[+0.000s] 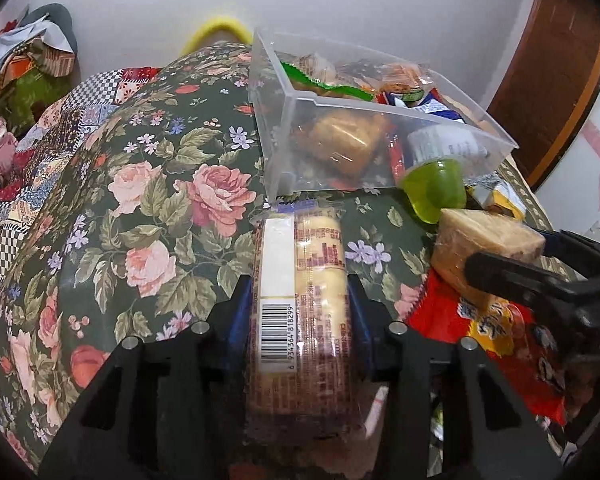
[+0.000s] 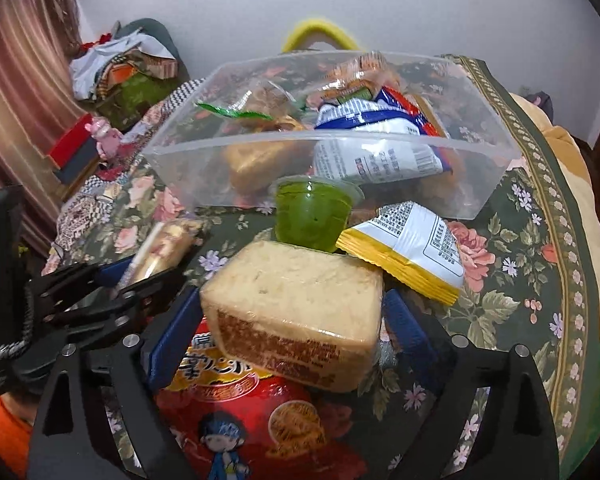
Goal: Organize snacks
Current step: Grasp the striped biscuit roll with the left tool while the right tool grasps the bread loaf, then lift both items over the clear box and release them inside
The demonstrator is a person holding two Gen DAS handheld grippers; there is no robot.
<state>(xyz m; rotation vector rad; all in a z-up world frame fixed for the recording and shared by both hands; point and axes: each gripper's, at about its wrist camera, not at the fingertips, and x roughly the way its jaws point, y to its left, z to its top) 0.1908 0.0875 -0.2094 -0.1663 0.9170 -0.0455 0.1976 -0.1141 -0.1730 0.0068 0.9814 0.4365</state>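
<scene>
My left gripper [image 1: 300,300] is shut on a long wrapped biscuit roll [image 1: 300,280] with a barcode, held just in front of the clear plastic bin [image 1: 292,120]. My right gripper [image 2: 292,312] is shut on a wrapped cake block [image 2: 296,304], held above a red snack bag [image 2: 252,420]. The bin [image 2: 180,152] holds several packets. A green jelly cup [image 2: 312,212] and a yellow-edged white packet [image 2: 412,248] lie in front of the bin. The left gripper with its roll also shows in the right wrist view [image 2: 140,276]; the right gripper and cake show in the left wrist view [image 1: 488,240].
The table carries a dark floral cloth [image 1: 140,184]. A patchwork cloth and clutter lie at the far left [image 1: 28,64]. A brown door [image 1: 556,80] stands at the right. A curtain [image 2: 20,100] hangs at the left.
</scene>
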